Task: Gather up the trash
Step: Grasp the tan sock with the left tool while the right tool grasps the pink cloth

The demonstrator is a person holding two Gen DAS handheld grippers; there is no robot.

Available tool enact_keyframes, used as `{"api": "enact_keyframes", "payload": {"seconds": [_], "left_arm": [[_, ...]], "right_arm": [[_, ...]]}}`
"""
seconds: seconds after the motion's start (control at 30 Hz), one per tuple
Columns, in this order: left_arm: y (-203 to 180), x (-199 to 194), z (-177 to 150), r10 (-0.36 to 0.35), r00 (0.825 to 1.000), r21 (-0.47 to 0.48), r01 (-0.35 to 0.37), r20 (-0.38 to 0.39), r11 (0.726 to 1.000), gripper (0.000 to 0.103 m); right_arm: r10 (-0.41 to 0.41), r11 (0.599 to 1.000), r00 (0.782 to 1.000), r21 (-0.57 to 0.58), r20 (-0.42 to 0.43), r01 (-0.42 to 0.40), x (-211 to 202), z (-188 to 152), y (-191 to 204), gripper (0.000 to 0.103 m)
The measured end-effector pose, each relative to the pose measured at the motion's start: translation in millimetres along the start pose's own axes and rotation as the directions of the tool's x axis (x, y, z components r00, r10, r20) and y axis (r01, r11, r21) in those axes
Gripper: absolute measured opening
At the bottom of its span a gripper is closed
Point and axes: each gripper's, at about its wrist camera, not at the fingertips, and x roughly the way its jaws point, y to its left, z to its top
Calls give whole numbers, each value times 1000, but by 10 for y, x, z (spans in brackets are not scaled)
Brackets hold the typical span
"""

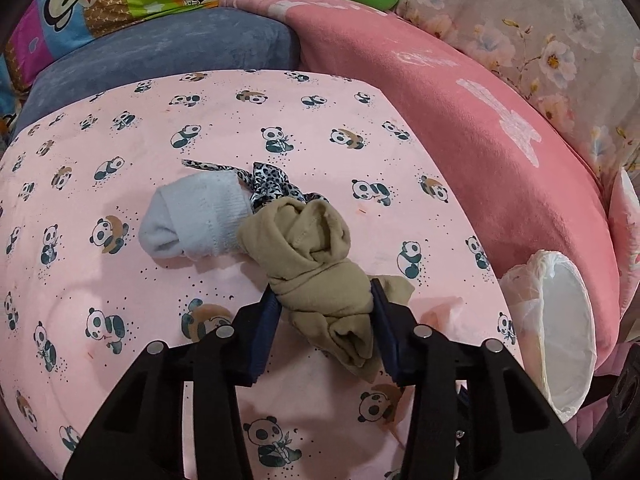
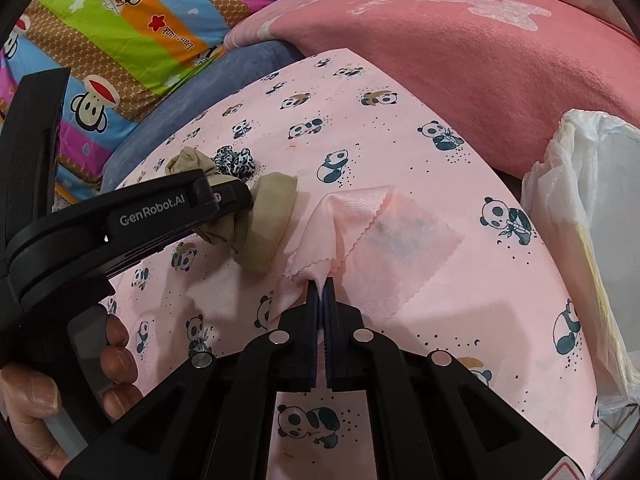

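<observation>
A crumpled tan cloth (image 1: 304, 240) lies on the pink panda-print cover (image 1: 160, 120). My left gripper (image 1: 324, 300) is shut on its near end, with a blue pad pressing on each side. The right wrist view shows the same grip: the left gripper (image 2: 248, 204) clamps the tan cloth (image 2: 264, 232). My right gripper (image 2: 320, 284) is shut on a pinched fold of a thin pink cloth scrap (image 2: 360, 216) with zigzag edges, lifting that part off the cover. A white sock (image 1: 192, 220) and a leopard-print ribbon (image 1: 272, 184) lie just beyond the tan cloth.
A white bin lined with a plastic bag (image 1: 560, 328) stands at the right edge of the cover, also the bin (image 2: 600, 200). A pink blanket (image 1: 460, 120), a blue cushion (image 1: 160, 48) and a colourful monkey-print quilt (image 2: 120, 40) lie behind. A person's hand (image 2: 36, 400) holds the left gripper.
</observation>
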Motion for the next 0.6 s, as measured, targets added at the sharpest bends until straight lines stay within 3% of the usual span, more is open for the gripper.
{"api": "enact_keyframes", "payload": {"seconds": [0.33, 0.6], "left_arm": [[-202, -445, -63, -16, 998, 32, 14, 68, 999, 42], [-446, -818, -124, -53, 990, 83, 42, 128, 996, 42]], "right_arm": [[14, 1000, 992, 10, 125, -15, -516, 126, -34, 4], [15, 1000, 973, 13, 231, -18, -1098, 200, -102, 3]]}}
